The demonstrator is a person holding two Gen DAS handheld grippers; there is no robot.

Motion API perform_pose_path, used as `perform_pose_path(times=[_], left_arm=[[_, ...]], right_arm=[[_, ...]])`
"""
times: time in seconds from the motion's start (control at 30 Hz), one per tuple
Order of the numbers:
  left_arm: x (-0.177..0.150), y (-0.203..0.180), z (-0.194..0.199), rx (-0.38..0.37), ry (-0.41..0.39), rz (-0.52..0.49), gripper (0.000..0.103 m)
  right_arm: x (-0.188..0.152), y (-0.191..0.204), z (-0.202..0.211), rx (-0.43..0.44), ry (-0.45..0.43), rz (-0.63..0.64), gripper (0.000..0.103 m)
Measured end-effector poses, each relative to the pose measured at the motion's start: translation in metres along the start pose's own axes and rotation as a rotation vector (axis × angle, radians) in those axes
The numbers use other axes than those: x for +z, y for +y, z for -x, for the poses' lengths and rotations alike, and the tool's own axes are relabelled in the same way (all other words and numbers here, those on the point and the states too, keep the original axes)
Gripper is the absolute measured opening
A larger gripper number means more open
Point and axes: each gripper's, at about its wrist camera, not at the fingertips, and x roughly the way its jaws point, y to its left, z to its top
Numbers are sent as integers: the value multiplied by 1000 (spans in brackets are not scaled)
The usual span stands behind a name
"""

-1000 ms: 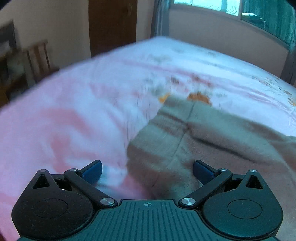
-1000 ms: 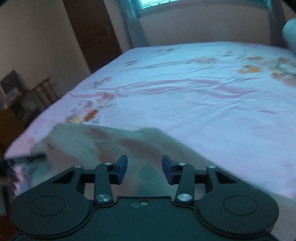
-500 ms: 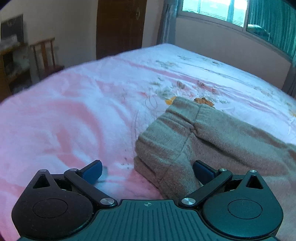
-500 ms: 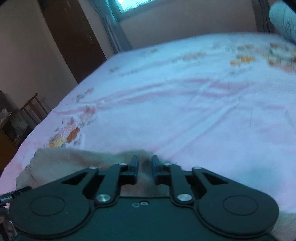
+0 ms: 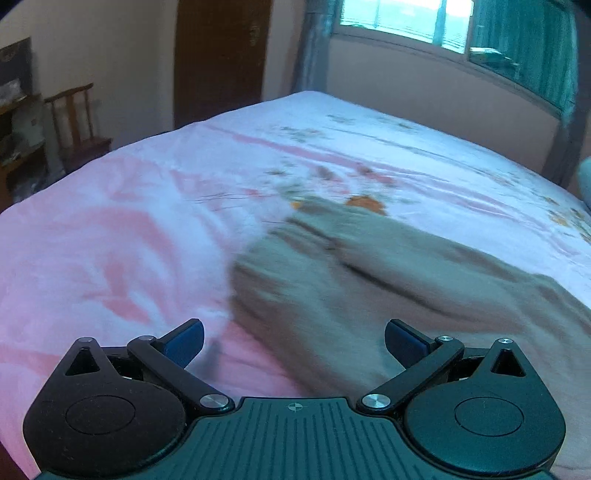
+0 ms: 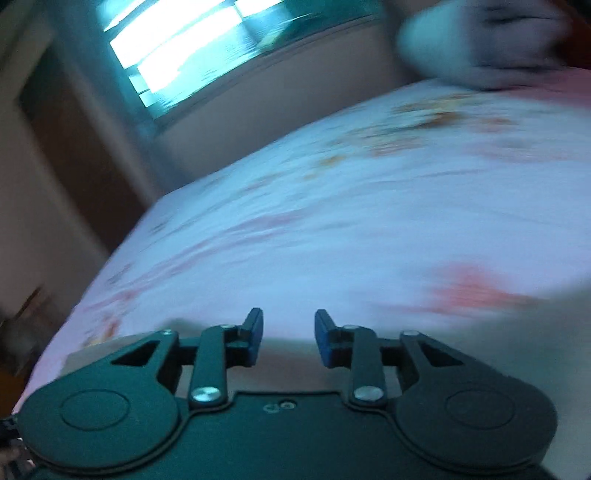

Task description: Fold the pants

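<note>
The grey-brown pants [image 5: 369, 280] lie folded on the pink and white bed sheet [image 5: 129, 236], seen blurred in the left wrist view. My left gripper [image 5: 293, 338] is open wide and empty, just in front of the pants' near edge. In the right wrist view my right gripper [image 6: 288, 339] is open with a moderate gap and empty. A pale strip of the pants [image 6: 288, 365] shows just under its fingertips. The right view is tilted and blurred.
A wooden chair [image 5: 77, 122] and a brown door [image 5: 218, 59] stand beyond the bed's left side. A window [image 5: 402, 18] is at the back. A pillow [image 6: 480, 40] lies at the far right of the bed in the right wrist view.
My right gripper closed nearly shut half a second ago and has now opened again, tilting and lifting. My left gripper stayed open and shifted slightly back from the pants.
</note>
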Motion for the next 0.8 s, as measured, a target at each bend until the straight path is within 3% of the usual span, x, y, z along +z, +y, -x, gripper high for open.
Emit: perform_pose_path(times=[0.17,0.27,0.47,0.8], left_arm=[[-17,-62,21,-70,-7,-74,103],[-29,-109,32,-118,9,-137,103],[-55,-196,56,-174,34,-236,103],[-75,-270,81,-237,35,-308,103]], right_arm=[[-16,-128,117,-179,-135,-289,27],[-32,-181,161,-215,-195,-456,28],[-48,-217,187,-210,-240,-554,34],[-55,-249,195,-163,-219,-613,39]])
